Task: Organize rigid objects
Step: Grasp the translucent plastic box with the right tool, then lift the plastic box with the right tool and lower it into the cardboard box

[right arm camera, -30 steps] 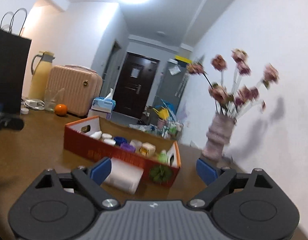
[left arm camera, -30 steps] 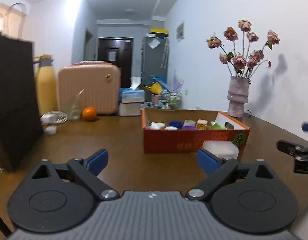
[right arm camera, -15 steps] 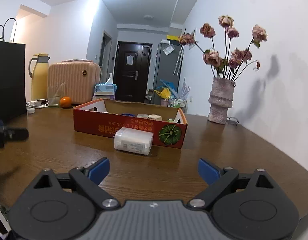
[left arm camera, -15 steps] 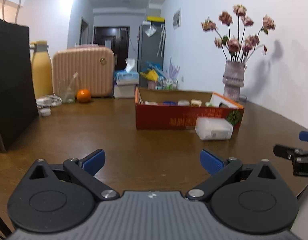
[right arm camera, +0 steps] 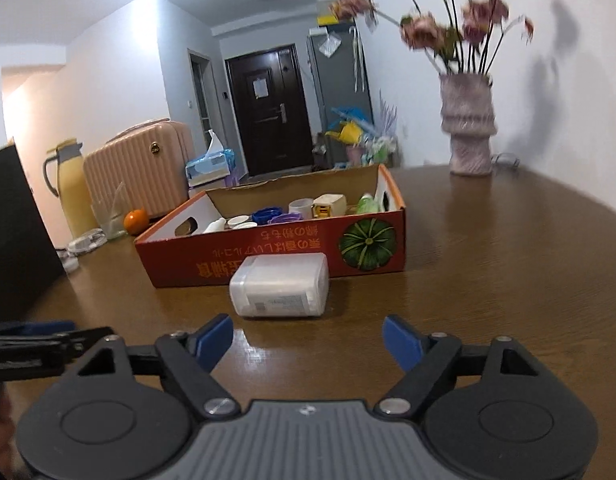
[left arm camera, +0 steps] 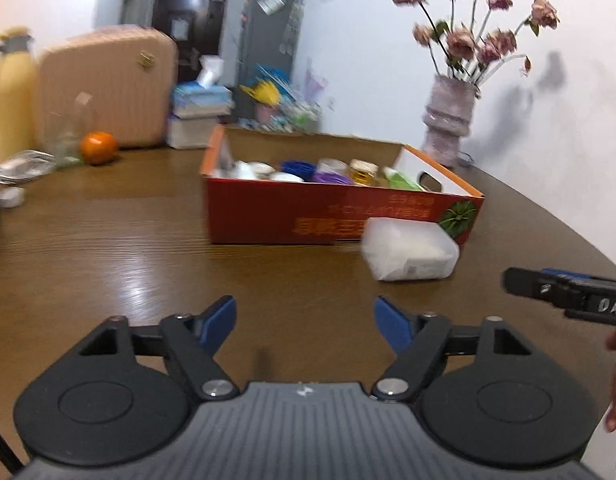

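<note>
White container [right arm camera: 279,290] lies against orange box [right arm camera: 267,258], vase [right arm camera: 468,128] beyond.

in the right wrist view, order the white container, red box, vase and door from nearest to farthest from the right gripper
From the right gripper:
1. White container, just ahead, slightly left, on the table.
2. Red box, directly behind the container.
3. Vase, far right on the table.
4. Door, beyond the table, down the hallway.
</note>
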`<state>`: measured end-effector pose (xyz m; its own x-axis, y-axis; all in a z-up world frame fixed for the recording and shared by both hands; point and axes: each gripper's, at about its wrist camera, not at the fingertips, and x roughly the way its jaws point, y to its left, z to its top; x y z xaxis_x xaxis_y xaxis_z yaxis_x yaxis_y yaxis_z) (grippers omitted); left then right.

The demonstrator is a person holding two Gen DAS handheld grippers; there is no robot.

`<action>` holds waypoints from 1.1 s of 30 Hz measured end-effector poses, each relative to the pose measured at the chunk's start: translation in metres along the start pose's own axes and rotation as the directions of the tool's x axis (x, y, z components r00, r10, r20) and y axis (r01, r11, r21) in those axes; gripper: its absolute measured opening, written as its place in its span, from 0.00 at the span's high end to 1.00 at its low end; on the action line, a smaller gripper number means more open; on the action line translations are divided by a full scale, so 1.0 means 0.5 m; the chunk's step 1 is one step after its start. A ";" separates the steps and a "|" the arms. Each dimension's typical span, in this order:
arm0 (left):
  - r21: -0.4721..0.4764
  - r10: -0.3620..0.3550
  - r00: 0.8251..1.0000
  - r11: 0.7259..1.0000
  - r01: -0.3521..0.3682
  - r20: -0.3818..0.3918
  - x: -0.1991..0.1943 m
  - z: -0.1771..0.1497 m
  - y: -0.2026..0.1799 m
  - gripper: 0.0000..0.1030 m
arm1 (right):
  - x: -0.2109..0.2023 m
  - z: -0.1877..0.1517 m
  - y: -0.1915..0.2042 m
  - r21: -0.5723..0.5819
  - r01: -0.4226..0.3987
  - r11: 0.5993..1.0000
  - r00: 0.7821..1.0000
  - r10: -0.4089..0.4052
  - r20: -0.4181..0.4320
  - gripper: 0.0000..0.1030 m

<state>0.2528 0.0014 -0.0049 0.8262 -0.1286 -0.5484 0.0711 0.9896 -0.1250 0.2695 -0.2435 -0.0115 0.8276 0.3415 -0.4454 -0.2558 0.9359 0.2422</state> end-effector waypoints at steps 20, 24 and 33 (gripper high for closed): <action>-0.249 -0.366 0.925 0.910 0.332 -0.102 0.243 0.099 -0.016 0.75 | 0.235 0.075 -0.101 0.326 -0.160 0.932 0.970 0.209 -0.121 0.66; -0.165 -0.347 0.934 0.929 0.331 -0.078 0.174 0.083 -0.043 0.75 | 0.185 0.070 -0.081 0.275 -0.139 0.951 0.975 0.179 -0.128 0.77; -0.158 -0.355 0.935 0.923 0.350 -0.004 -0.034 0.003 -0.058 0.77 | 0.008 0.024 -0.018 0.230 -0.146 0.962 0.981 0.171 -0.090 0.78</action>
<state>0.2375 -0.0248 0.0090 0.7451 -0.4716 -0.4716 0.2663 0.8586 -0.4380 0.2809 -0.2516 -0.0050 0.7236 0.5026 -0.4730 -0.2521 0.8305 0.4967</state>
